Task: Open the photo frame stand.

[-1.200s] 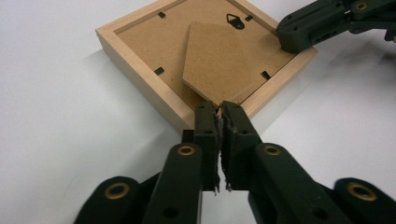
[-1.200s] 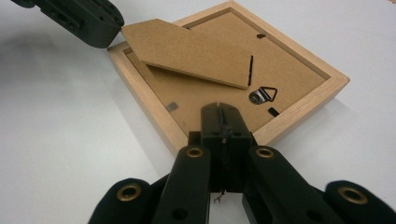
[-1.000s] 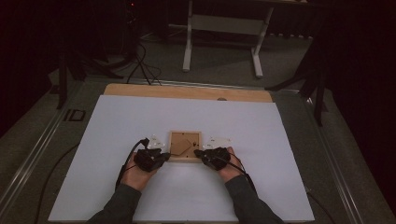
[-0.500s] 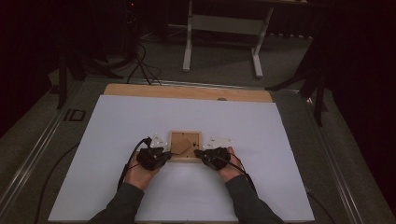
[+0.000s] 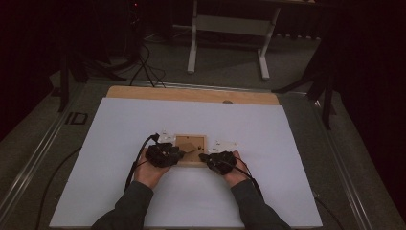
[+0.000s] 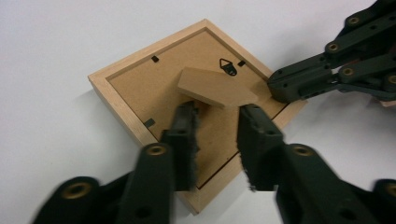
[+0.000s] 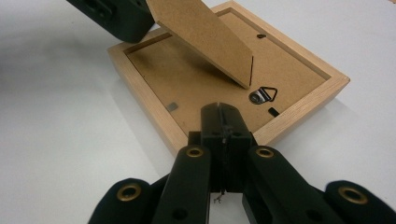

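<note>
A light wooden picture frame lies face down on the white table top, its brown backing board up. The hinged stand flap is raised off the backing, beside a metal hanger ring. My left gripper hovers over the backing just short of the flap's tip. Its jaws have just been opening and stand apart with nothing pinched between them. My right gripper is shut, with its tips resting on the frame's near rim. It also shows pressing that edge in the left gripper view.
A white sheet covers most of the table, with a bare wooden strip along the far edge. Cables trail from both grippers toward the person. Beyond the table stands a white metal support on a dark floor.
The left hand has edged slightly toward the frame. The right hand has kept still on the frame's edge.
</note>
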`<state>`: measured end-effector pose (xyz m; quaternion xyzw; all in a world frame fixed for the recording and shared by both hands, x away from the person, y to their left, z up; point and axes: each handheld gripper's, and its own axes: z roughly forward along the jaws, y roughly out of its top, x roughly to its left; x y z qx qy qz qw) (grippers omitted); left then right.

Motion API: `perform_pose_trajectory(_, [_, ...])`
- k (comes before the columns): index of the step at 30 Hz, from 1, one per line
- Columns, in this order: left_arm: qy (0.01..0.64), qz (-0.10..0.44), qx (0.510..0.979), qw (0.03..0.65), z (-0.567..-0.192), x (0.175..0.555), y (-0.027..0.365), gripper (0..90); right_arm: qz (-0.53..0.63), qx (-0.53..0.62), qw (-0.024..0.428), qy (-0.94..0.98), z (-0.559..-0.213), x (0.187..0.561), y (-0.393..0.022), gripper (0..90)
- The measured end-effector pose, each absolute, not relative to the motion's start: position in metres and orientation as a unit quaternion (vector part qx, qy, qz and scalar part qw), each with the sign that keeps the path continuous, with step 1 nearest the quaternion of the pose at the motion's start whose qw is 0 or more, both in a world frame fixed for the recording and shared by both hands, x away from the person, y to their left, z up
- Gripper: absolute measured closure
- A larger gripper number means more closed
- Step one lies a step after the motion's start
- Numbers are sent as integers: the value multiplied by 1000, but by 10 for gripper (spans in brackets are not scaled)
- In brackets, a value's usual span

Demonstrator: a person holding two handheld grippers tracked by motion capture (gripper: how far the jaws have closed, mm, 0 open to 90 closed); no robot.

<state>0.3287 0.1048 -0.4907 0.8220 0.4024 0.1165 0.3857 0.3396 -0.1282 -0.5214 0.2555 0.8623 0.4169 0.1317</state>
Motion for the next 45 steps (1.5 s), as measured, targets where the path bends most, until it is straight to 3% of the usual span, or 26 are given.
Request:
perform_pose_trajectory(7, [411, 84, 822, 384, -495, 337, 101, 545, 416, 255, 132, 863, -521, 340, -128, 898])
perform_pose_trajectory(20, [431, 43, 808, 400, -499, 354, 96, 473, 416, 255, 132, 863, -521, 339, -128, 898])
perform_pose_trajectory(29, [451, 26, 799, 396, -502, 362, 94, 454, 416, 254, 133, 863, -521, 340, -128, 898])
perform_pose_trajectory(45, [453, 38, 812, 367, -502, 364, 88, 527, 416, 253, 133, 863, -521, 340, -128, 898])
